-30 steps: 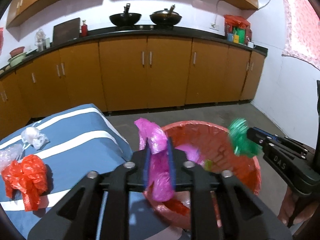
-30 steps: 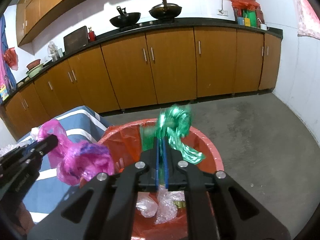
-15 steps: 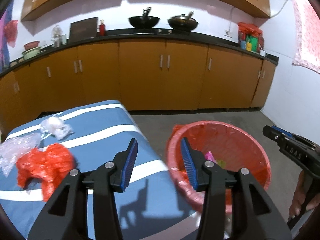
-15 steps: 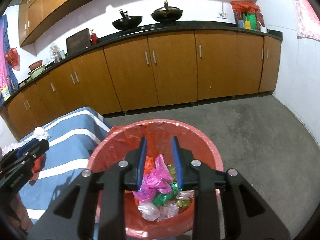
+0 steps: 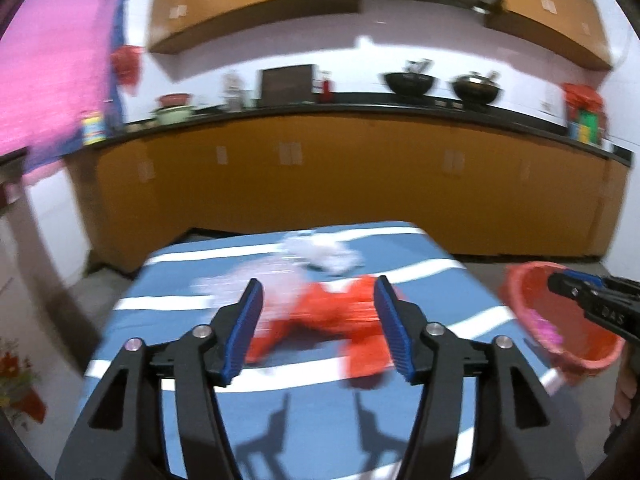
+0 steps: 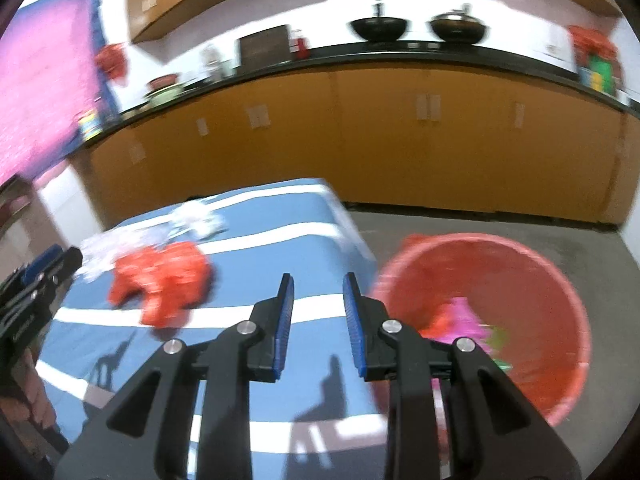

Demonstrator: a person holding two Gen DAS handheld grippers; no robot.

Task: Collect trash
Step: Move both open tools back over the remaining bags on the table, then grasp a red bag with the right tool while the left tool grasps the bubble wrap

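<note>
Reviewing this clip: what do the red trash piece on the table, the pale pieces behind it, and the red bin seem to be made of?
Red trash piece: likely thin plastic bag film, crumpled into irregular folds, though blurred. Pale pieces: probably clear or whitish plastic film, translucent and crinkled; blur leaves it open. Red bin: appears rigid moulded plastic with a smooth rounded rim, seemingly lined with a red bag.

Both tools share one build: the left gripper (image 5: 318, 322) and the right gripper (image 6: 318, 320) have matte black plastic arms with triangular cut-outs, silver round screw heads at the pivots, and ribbed blue pads lining the inner face of each finger. Seen side-on, near the left gripper, the right one's black body bears pale embossed lettering (too blurred to read).
</note>
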